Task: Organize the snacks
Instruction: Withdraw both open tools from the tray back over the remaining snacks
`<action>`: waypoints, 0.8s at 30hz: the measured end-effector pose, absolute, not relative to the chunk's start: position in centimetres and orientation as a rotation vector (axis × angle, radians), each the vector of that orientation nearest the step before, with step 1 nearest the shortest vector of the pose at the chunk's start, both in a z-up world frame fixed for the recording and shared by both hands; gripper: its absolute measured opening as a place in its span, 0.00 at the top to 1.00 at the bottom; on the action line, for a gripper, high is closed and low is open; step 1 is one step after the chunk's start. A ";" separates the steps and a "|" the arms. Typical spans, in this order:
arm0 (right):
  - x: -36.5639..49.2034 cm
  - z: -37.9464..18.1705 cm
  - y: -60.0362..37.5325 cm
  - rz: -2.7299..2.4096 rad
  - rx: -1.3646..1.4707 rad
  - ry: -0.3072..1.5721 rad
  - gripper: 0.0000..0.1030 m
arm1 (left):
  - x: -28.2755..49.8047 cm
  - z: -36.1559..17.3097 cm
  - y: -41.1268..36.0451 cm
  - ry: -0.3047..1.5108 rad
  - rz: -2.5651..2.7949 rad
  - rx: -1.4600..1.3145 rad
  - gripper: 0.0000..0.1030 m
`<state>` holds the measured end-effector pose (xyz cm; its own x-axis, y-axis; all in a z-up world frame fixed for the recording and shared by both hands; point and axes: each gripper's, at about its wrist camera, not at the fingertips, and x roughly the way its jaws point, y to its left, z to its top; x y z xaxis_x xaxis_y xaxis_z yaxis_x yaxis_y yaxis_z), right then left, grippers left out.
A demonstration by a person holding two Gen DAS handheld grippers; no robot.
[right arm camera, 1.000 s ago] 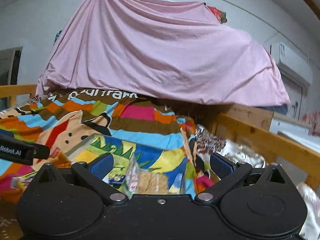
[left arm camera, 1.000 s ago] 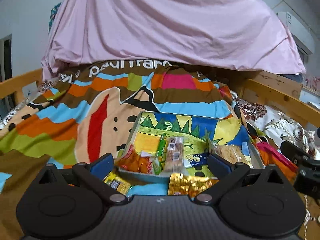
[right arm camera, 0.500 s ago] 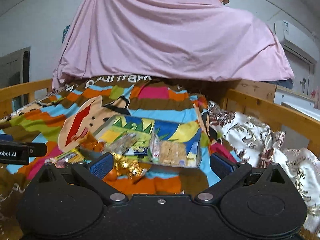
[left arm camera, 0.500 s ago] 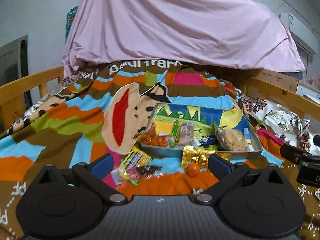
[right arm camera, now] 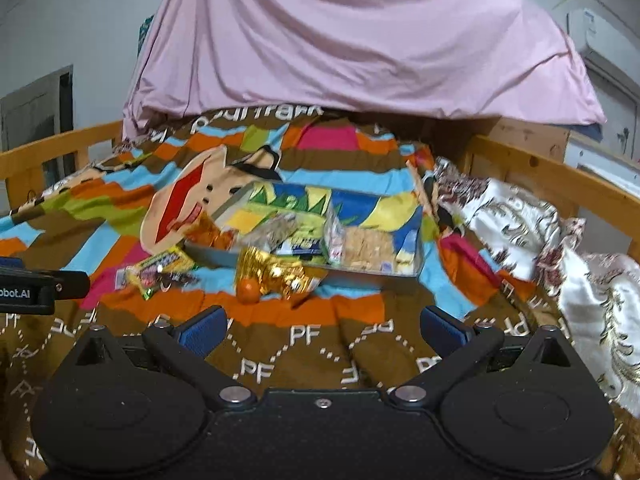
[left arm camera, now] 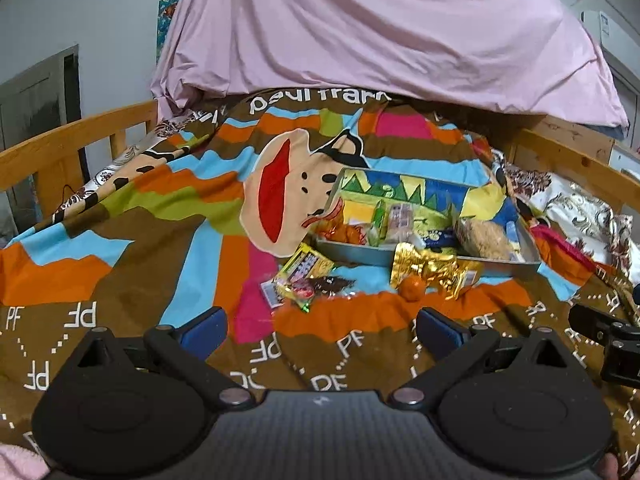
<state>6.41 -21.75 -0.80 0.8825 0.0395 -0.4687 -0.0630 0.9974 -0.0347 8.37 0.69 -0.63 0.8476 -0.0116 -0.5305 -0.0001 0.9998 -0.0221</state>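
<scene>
A metal tray (left arm camera: pixel 424 258) of snacks sits on a striped blanket (left arm camera: pixel 160 216). Just in front lie a gold packet (left arm camera: pixel 430 268), a small orange ball, possibly fruit (left arm camera: pixel 412 290), and a yellow packet (left arm camera: pixel 304 270). The left gripper (left arm camera: pixel 320 326) and right gripper (right arm camera: pixel 322 326) hover nearby, fingers apart, empty. Approach the gold packet low; the ball touches it.

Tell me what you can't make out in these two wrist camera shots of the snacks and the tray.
- Print on the yellow packet: both views, too small and blurred to read.
- Near wall of the tray: both views, partly covered by the gold wrapper.
- Whatever lies under the pink sheet: both views, fully draped.
- Left gripper fingers: right wrist view, cut off by the left edge.
- Blanket nearest the cameras: hidden by each gripper's own body.
</scene>
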 end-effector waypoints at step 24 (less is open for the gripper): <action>8.1 -2.2 -20.9 0.096 -0.059 0.585 0.01 | 10.3 -1.8 0.9 0.671 -0.036 -0.031 0.00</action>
